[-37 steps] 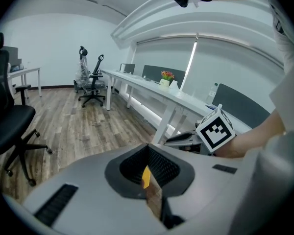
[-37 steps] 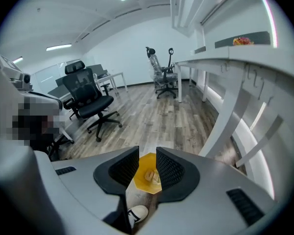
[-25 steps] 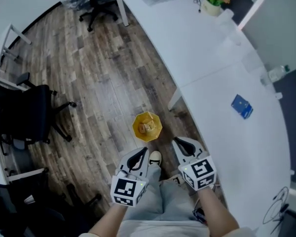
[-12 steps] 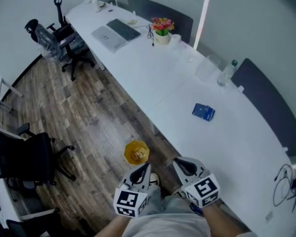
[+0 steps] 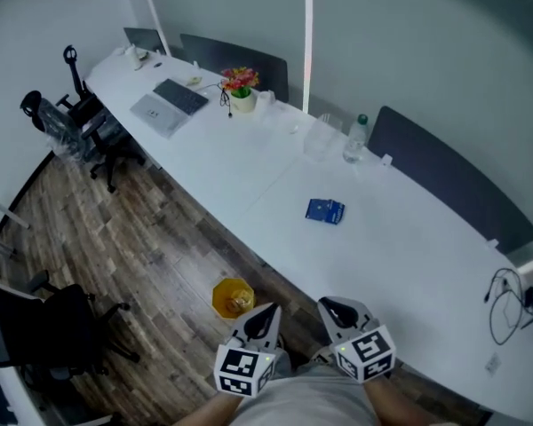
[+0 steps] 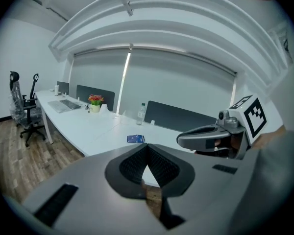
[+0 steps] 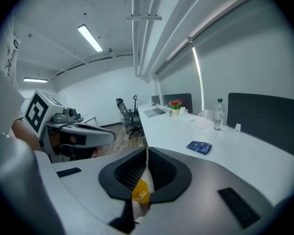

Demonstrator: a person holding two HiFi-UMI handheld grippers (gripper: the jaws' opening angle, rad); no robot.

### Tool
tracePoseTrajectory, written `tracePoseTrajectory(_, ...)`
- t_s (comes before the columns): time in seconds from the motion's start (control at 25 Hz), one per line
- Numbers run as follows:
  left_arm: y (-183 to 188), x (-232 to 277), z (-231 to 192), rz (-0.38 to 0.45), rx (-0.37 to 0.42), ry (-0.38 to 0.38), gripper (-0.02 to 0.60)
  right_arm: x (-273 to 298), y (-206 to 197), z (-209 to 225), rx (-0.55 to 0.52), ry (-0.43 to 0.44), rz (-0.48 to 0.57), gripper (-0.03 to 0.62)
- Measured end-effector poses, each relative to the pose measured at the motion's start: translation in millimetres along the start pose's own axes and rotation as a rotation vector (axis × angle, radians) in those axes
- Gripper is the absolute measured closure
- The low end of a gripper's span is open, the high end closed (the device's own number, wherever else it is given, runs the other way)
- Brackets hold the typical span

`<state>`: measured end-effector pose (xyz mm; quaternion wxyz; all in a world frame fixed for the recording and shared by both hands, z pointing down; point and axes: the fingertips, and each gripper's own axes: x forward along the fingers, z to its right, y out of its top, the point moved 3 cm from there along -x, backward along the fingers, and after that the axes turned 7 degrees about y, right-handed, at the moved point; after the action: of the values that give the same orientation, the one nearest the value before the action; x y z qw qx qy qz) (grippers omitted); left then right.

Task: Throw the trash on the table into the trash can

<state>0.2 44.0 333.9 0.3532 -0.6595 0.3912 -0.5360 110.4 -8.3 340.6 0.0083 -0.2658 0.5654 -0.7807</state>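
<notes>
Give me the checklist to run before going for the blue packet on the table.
1. Blue rectangular packet lies free on the white table: ok.
2. Left gripper empty: ok.
3. Right gripper empty: ok.
4. Jaws open for a grasp: not ok, both pairs are together.
5. Grippers at the packet: not ok, both are close to the person's body, well apart from it.
6. Yellow trash can upright on the wooden floor, top open: ok.
</notes>
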Motion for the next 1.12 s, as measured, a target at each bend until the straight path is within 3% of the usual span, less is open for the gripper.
tracePoseTrajectory(0.32,1,12,38,-0.011,0.028,-0.058,0.581,-27,-1,14,0.019,-0.036,0.023,0.556)
tracePoseTrajectory(0.6,7,18,47,-0.016,0.012,-0.067,0.581,-39,-5,25,0.032,-0.044,0.031,0.556)
tracePoseTrajectory(0.92,6,21,62,0.001,0.086,-0.078,0.581,-45,-11,30,0.036,-0.036,0.028,0.556)
tracePoseTrajectory(1.12,1,22,62,-0.010,0.071,-0.072,0.581,-44,-10,31,0.037,-0.032,0.033,0.556)
